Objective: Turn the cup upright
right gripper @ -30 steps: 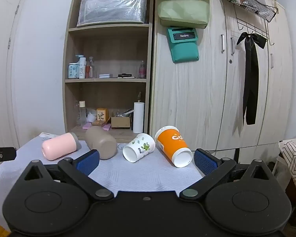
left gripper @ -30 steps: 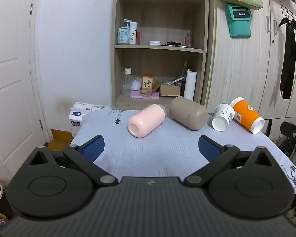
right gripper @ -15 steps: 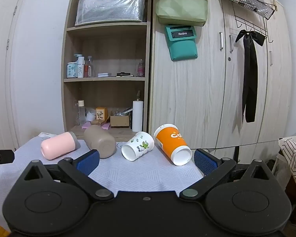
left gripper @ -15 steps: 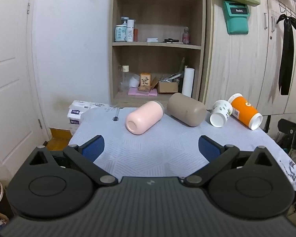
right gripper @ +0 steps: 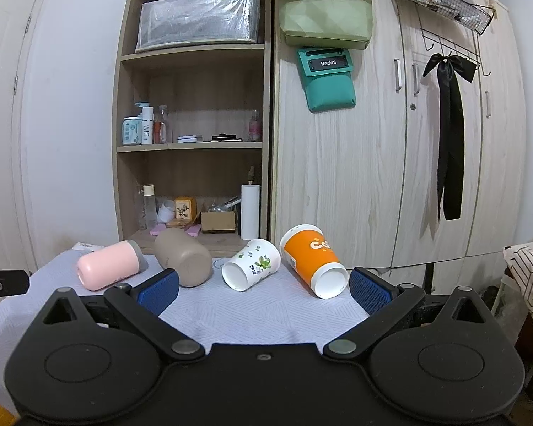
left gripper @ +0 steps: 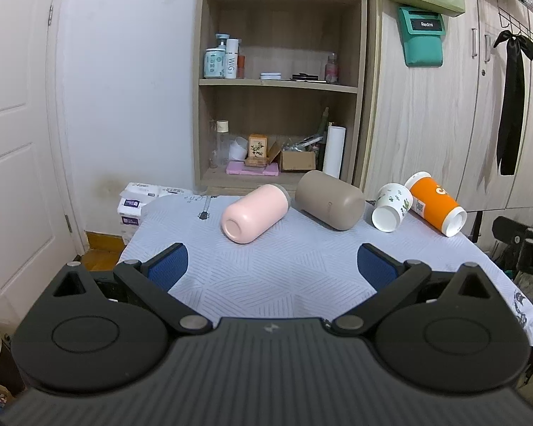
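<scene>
Several cups lie on their sides in a row at the far side of the table: a pink cup (left gripper: 255,212) (right gripper: 108,270), a brown cup (left gripper: 329,204) (right gripper: 183,257), a white floral paper cup (left gripper: 391,207) (right gripper: 251,265) and an orange paper cup (left gripper: 437,203) (right gripper: 313,261). My left gripper (left gripper: 273,266) is open and empty, back from the pink and brown cups. My right gripper (right gripper: 263,287) is open and empty, near the white and orange cups.
The table wears a pale patterned cloth (left gripper: 266,269). Behind it stand a wooden shelf unit (left gripper: 280,81) with bottles and boxes and a wardrobe (right gripper: 391,163). A white door (left gripper: 14,135) is at the left. Tissue packs (left gripper: 135,202) sit by the table's far left corner.
Both grippers have pulled back slightly and tilted up, so the cups sit a little lower and farther in view. The cups have not moved. Both grippers stay open.
</scene>
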A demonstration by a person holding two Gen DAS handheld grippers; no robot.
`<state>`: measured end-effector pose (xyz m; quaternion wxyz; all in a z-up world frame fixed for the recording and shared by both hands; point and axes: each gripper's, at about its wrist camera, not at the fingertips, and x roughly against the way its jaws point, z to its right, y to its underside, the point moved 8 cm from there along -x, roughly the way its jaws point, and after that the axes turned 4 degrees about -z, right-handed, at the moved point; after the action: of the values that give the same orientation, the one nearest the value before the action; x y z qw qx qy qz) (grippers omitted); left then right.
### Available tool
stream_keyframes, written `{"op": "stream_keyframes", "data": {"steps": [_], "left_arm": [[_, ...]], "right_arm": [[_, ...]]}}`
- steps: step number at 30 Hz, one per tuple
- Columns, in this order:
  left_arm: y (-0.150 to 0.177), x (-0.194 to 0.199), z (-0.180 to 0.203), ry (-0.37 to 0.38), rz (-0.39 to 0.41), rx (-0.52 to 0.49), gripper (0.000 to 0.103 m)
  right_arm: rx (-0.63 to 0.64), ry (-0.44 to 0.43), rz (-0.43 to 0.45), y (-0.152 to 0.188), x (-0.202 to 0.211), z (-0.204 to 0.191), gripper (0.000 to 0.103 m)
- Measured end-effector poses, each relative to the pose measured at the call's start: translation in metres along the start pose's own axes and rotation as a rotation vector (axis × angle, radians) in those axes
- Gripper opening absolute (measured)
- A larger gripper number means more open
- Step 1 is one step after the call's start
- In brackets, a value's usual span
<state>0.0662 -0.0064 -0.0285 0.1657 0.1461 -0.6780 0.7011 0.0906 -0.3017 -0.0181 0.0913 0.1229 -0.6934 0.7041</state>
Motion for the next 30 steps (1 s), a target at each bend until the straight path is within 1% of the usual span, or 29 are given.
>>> {"op": "stream_keyframes", "data": {"steps": [8, 12, 30], "left_arm": [[-0.001, 0.000, -0.002, -0.004, -0.003, 0.003, 0.103], [-0.001, 0.001, -0.006, -0.035, 0.007, -0.012, 0.103], [-0.001, 0.006, -0.011, -0.022, 0.025, 0.004, 0.103]], "right_arm": [[0.006, -0.010, 0.001, 0.000, 0.000, -0.001, 0.103], [0.008, -0.001, 0.004, 0.000, 0.001, -0.001, 0.103], [0.019, 0.004, 0.002, -0.002, 0.005, 0.000, 0.103]]}}
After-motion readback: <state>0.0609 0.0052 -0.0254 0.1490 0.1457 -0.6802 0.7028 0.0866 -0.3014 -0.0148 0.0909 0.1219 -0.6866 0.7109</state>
